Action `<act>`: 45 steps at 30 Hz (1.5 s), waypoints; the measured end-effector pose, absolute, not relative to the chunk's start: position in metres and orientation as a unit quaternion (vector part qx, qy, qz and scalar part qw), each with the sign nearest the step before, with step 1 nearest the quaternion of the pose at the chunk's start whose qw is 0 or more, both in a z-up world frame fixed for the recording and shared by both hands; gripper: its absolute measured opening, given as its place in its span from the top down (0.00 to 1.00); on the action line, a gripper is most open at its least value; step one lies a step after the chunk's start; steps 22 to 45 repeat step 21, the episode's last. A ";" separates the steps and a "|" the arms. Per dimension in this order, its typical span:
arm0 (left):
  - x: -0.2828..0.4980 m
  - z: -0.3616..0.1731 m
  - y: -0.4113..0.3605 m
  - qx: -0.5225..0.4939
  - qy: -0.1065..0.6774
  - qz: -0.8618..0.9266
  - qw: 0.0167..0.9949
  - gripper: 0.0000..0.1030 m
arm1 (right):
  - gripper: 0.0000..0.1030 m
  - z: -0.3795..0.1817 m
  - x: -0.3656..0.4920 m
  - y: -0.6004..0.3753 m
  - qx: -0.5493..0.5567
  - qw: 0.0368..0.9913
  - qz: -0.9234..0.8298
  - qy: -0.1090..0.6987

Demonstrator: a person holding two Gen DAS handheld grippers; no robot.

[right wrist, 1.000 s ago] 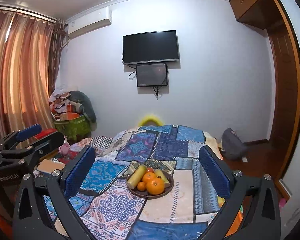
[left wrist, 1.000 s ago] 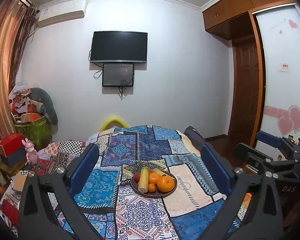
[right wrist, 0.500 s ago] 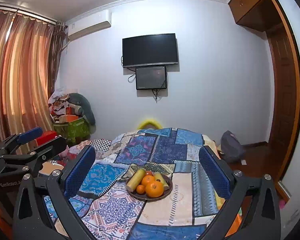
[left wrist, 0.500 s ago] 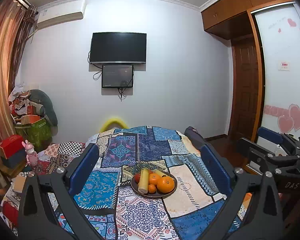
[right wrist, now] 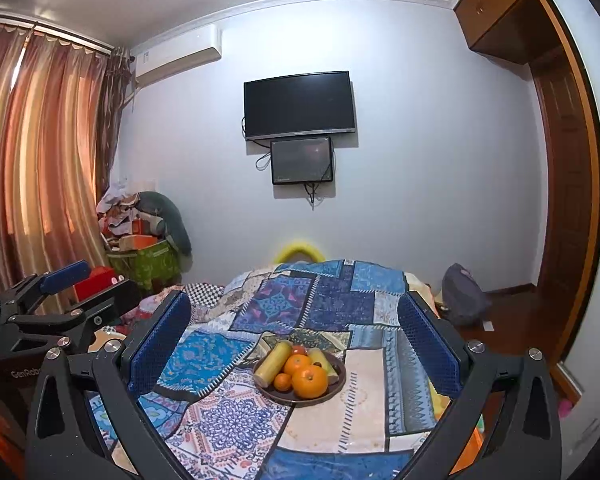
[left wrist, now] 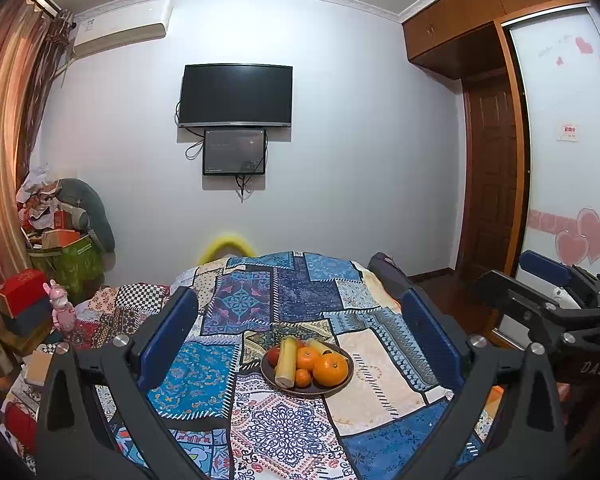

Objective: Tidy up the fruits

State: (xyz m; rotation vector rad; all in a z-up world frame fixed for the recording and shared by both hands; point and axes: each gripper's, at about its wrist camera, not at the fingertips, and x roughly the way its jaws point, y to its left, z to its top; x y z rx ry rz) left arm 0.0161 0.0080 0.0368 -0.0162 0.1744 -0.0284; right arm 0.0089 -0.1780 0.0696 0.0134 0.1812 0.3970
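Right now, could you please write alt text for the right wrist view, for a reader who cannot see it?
A dark round plate of oranges and long yellow fruits sits on a blue patchwork bedspread, framed between the open blue-padded fingers of the right gripper. The left gripper shows at the left edge, and a black wall television hangs beyond.

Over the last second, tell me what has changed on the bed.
Nothing was gripped or released. Both wrist views tilted slightly, so the plate of fruit sits a little lower in frame. The left gripper and right gripper stay open and empty; the fruit is unmoved.
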 end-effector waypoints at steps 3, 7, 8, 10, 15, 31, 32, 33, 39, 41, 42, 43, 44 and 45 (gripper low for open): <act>0.017 0.036 0.007 -0.009 0.089 -0.018 0.996 0.00 | 0.00 0.070 0.009 -0.178 0.007 0.976 0.197 0.090; 0.018 0.034 0.007 -0.012 0.094 -0.022 0.995 0.00 | 0.00 0.070 0.009 -0.178 0.006 0.977 0.196 0.090; 0.019 0.034 0.007 -0.013 0.095 -0.021 0.995 0.00 | 0.00 0.070 0.009 -0.178 0.006 0.976 0.196 0.090; 0.019 0.033 0.007 -0.013 0.097 -0.022 0.995 0.00 | 0.00 0.070 0.009 -0.178 0.006 0.976 0.196 0.092; 0.020 0.032 0.006 -0.011 0.097 -0.020 0.995 0.00 | 0.00 0.070 0.010 -0.178 0.004 0.976 0.195 0.095; 0.021 0.031 0.006 -0.008 0.102 -0.020 0.995 0.00 | 0.00 0.069 0.011 -0.178 0.005 0.976 0.196 0.099; 0.021 0.031 0.006 -0.008 0.102 -0.020 0.995 0.00 | 0.00 0.069 0.011 -0.178 0.005 0.976 0.196 0.099; 0.021 0.031 0.006 -0.008 0.102 -0.020 0.995 0.00 | 0.00 0.069 0.011 -0.178 0.005 0.976 0.196 0.099; 0.021 0.031 0.006 -0.008 0.102 -0.020 0.995 0.00 | 0.00 0.069 0.011 -0.178 0.005 0.976 0.196 0.099; 0.021 0.031 0.006 -0.008 0.102 -0.020 0.995 0.00 | 0.00 0.069 0.011 -0.178 0.005 0.976 0.196 0.099; 0.021 0.031 0.006 -0.008 0.102 -0.020 0.995 0.00 | 0.00 0.069 0.011 -0.178 0.005 0.976 0.196 0.099; 0.021 0.031 0.006 -0.008 0.102 -0.020 0.995 0.00 | 0.00 0.069 0.011 -0.178 0.005 0.976 0.196 0.099; 0.021 0.031 0.006 -0.008 0.102 -0.020 0.995 0.00 | 0.00 0.069 0.011 -0.178 0.005 0.976 0.196 0.099; 0.021 0.031 0.006 -0.008 0.102 -0.020 0.995 0.00 | 0.00 0.069 0.011 -0.178 0.005 0.976 0.196 0.099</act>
